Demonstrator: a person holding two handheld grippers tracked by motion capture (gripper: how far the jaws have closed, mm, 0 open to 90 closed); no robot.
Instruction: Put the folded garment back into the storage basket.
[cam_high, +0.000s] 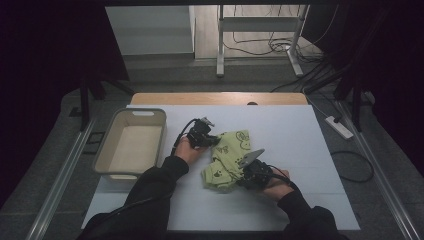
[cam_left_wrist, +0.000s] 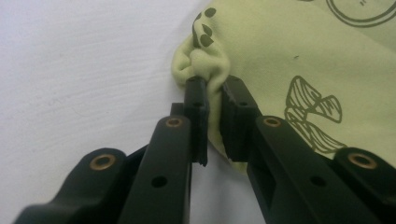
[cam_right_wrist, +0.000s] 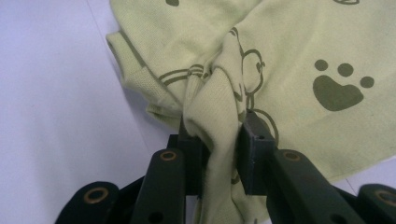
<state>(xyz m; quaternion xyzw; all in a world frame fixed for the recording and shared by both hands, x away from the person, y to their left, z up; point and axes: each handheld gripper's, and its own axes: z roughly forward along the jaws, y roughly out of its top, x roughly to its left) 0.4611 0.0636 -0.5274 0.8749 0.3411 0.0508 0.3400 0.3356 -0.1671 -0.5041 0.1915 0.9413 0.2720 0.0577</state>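
Two hand-held grippers have hold of one small garment, and that sets the step: the grasp is made and the cloth is ready to be lifted or spread.

Largest in the high view is the table (cam_high: 310, 150), white-topped across the middle of the frame. At its left edge stands a beige bin (cam_high: 102, 150), its inside bare as far as the view shows. Right of the bin, near the centre, lies the pale green garment (cam_high: 227, 160), crumpled and printed with dark paw marks and cartoon outlines.

The left hand-held gripper (cam_high: 212, 141) meets the garment at its upper-left edge. In the left gripper view its jaws are closed on a bunched fold of the cloth (cam_left_wrist: 205, 70), with fabric pinched between the pads. The right hand-held gripper (cam_high: 245, 176) sits at the lower right of the garment; in the right gripper view its jaws are likewise clamped on a gathered ridge of fabric (cam_right_wrist: 217, 121).

My reading is that picking up is done and the next move is either carrying the piece to the bin or pulling it flat for folding. Either way it calls for both grips to hold firm and for the hands to rise together, since one pinch slipping off a thick fold would drop that side.
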